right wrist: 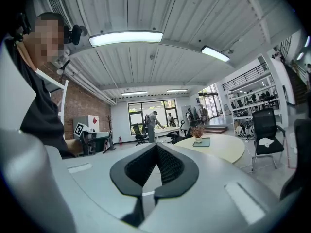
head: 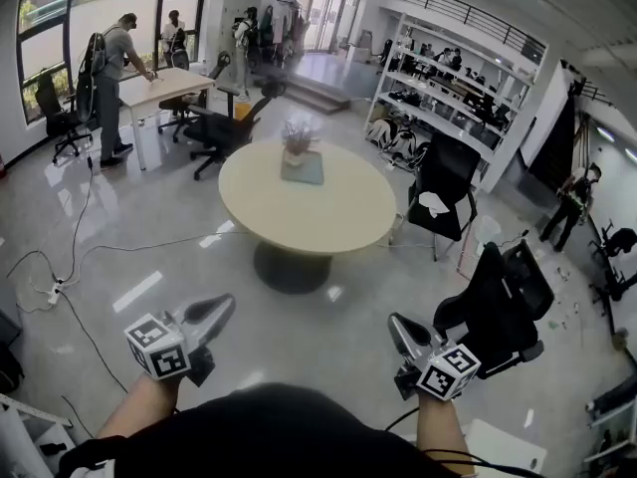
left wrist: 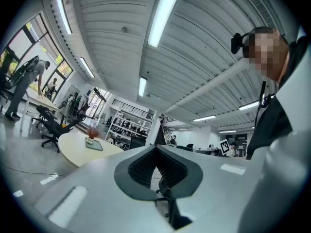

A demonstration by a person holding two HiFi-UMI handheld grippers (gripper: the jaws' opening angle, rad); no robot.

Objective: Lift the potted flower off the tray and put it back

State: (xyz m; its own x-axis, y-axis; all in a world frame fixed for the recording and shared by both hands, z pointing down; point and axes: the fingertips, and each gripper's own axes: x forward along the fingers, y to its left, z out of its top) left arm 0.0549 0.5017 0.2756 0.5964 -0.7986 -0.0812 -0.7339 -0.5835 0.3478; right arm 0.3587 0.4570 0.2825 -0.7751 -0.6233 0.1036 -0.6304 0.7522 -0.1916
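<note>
The potted flower (head: 296, 142), a reddish plant in a small white pot, stands on a grey-green tray (head: 305, 171) at the far side of a round cream table (head: 309, 212). Both grippers are held well short of the table, above the shiny floor. My left gripper (head: 223, 308) and right gripper (head: 396, 323) are shut with nothing in them. In the left gripper view the flower (left wrist: 92, 131) and tray (left wrist: 95, 145) show small at the left, past the shut jaws of the gripper (left wrist: 156, 148). The right gripper view has the flower (right wrist: 197, 131) on its tray (right wrist: 202, 142) to the right of that gripper (right wrist: 156, 146).
A black office chair (head: 498, 312) stands close to my right gripper, another (head: 445, 185) at the table's right. More chairs (head: 221, 129) and a desk with people (head: 117, 73) are at the back left. Shelving (head: 448, 88) lines the back right. Cables (head: 60, 285) lie on the floor at left.
</note>
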